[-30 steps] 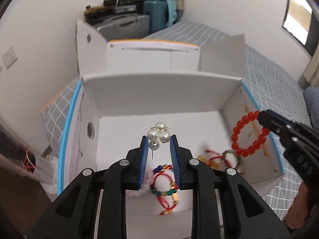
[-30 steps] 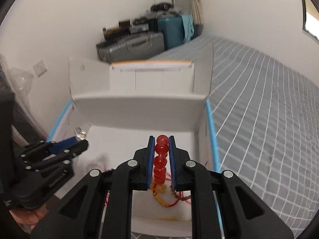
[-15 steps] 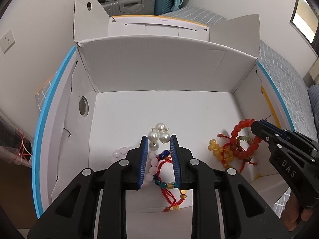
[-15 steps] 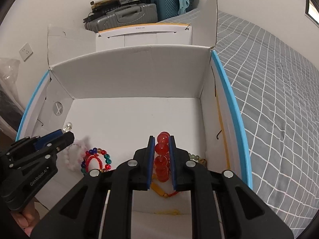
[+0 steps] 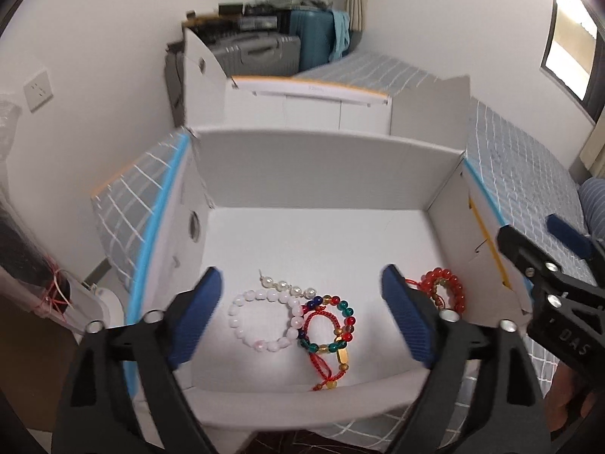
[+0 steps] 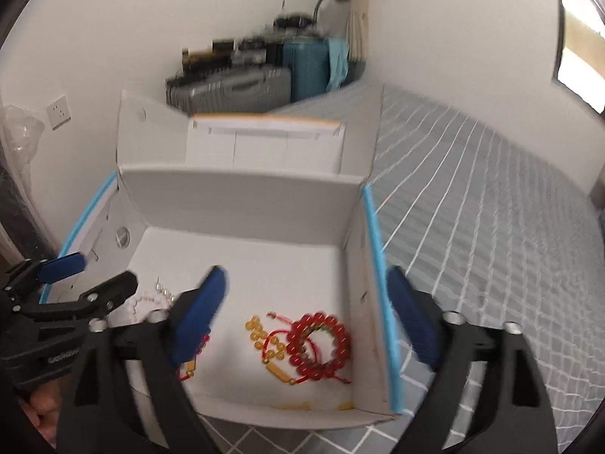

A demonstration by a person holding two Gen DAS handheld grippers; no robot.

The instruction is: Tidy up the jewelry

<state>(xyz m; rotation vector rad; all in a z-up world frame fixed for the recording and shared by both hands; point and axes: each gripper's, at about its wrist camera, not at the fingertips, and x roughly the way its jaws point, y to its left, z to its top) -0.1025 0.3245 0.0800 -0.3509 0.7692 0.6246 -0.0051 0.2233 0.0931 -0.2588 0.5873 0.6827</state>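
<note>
A white cardboard box [image 5: 325, 159] with blue-edged sides stands on the bed. On its floor lie a pearl earring [image 5: 289, 286], a pale pink bead bracelet [image 5: 261, 321], a multicoloured bead bracelet on red cord [image 5: 332, 325] and a red bead bracelet [image 5: 444, 289]. My left gripper [image 5: 302, 321] is open and empty above the box's near edge. In the right wrist view the red bracelet [image 6: 319, 344] lies on a yellow bead bracelet [image 6: 264, 340]. My right gripper [image 6: 306, 325] is open and empty above them. Each gripper shows in the other's view, the right one [image 5: 548, 242] and the left one [image 6: 87, 276].
A second white box [image 5: 302, 109] with raised flaps stands behind the first. Grey and teal suitcases [image 5: 272, 53] are stacked at the back wall. The grey checked bedspread [image 6: 491, 208] stretches to the right. A wall socket [image 5: 38, 89] is at the left.
Both grippers have opened and pulled back up. The pearl earring and the red bracelet have dropped from them and now lie on the box floor.
</note>
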